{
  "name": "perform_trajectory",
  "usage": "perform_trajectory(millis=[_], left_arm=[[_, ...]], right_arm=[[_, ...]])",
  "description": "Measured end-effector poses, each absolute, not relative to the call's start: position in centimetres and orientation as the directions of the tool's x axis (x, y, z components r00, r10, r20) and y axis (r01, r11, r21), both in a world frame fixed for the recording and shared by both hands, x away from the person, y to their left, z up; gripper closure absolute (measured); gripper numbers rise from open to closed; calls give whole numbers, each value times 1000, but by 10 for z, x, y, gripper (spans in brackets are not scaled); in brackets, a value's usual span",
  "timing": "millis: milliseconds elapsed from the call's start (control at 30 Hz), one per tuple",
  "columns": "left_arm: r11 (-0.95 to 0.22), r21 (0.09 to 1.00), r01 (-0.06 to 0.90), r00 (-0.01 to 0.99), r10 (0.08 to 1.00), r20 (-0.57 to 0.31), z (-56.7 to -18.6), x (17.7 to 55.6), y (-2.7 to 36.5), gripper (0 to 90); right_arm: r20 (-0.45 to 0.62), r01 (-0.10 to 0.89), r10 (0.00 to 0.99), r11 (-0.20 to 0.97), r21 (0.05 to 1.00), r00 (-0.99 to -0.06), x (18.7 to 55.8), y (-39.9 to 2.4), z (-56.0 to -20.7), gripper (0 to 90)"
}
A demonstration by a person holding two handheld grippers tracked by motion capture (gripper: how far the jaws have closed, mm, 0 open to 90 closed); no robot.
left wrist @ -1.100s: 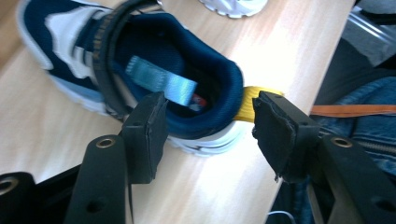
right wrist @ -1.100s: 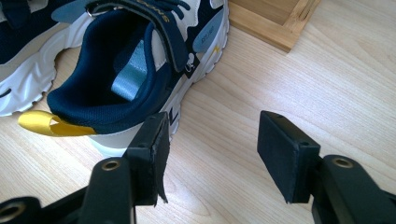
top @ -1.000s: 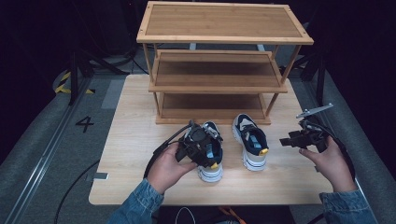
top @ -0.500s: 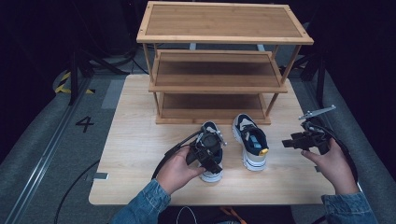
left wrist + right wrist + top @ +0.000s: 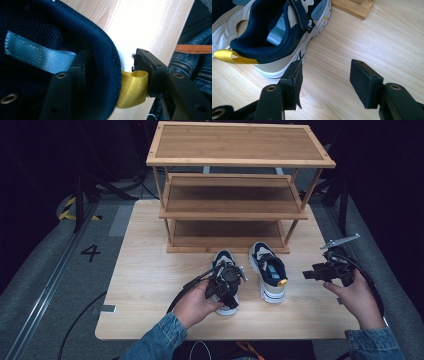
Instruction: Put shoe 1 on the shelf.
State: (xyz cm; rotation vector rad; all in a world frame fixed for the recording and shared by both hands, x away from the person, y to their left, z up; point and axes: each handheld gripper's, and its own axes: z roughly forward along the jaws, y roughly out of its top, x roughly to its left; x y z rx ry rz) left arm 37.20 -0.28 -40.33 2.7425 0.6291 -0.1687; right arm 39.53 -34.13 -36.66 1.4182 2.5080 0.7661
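Two navy and white shoes stand on the wooden table [image 5: 145, 270], toes toward the rack. My left gripper [image 5: 225, 287] is down over the heel of the left shoe [image 5: 223, 257]. In the left gripper view the left gripper [image 5: 111, 55] has one jaw inside the navy collar [image 5: 37, 30] and the other outside, touching the yellow heel loop [image 5: 132, 87]. Its jaws have just been closing with the heel between them. My right gripper [image 5: 309, 274] hovers open to the right of the right shoe [image 5: 267, 272]. The right gripper [image 5: 327, 65] has only bare table between its jaws, beside that shoe [image 5: 287, 25].
A three-tier wooden shoe rack [image 5: 230, 210] stands at the back of the table, its bottom rail [image 5: 352, 7] just beyond the shoes. Dark floor and cables surround the table. The person's denim sleeves come in from the bottom edge.
My left gripper has sunk and shifted slightly right onto the left shoe's heel. The right gripper has stayed where it was.
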Motion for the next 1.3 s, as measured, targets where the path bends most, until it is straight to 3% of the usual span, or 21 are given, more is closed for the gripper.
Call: perform_trajectory(millis=[400,833,1300], left_arm=[[-844,306,440,897,403,-180,-399,374,1,688],[-848,317,424,905,403,-134,-380,372,2,695],[-832,355,426,903,416,-109,-357,406,19,693]], right_arm=[[107,755,836,422,502,-538,396,-342,-367,452],[108,758,837,421,498,-536,394,-342,-369,452],[92,761,852,406,506,-515,381,-348,-367,458]])
